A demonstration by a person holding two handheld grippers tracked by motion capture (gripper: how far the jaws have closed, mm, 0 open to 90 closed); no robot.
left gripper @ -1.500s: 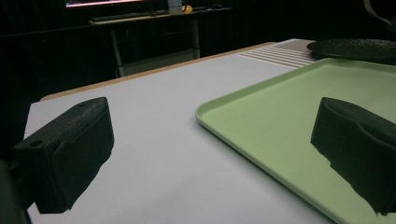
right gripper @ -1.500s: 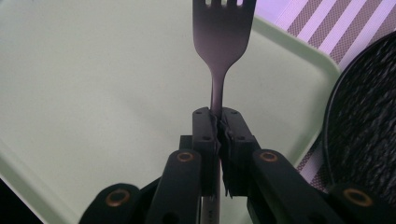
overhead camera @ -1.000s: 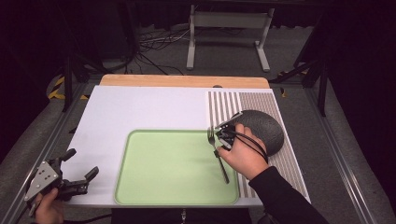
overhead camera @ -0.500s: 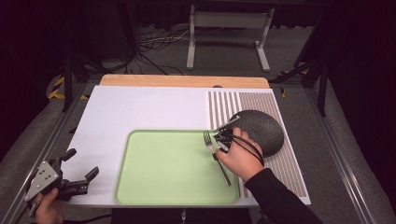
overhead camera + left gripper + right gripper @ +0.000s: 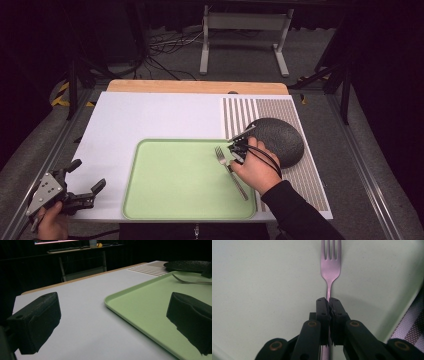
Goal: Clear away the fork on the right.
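Observation:
A metal fork lies lengthwise over the right part of the light green tray, tines pointing away from the person. My right gripper is shut on its handle just below the neck. In the right gripper view the jaws pinch the fork close over the tray surface; I cannot tell whether it touches. My left gripper is held open at the table's front left corner. Its wide-apart jaws hold nothing and face the tray and the far fork.
A dark grey round plate sits on a striped placemat right of the tray, just behind the right hand. A white mat covers the table's left and back. A wooden strip runs along the far edge.
The right gripper has carried the fork left and toward the person, from the plate's edge onto the tray's right side. The left gripper has stayed put.

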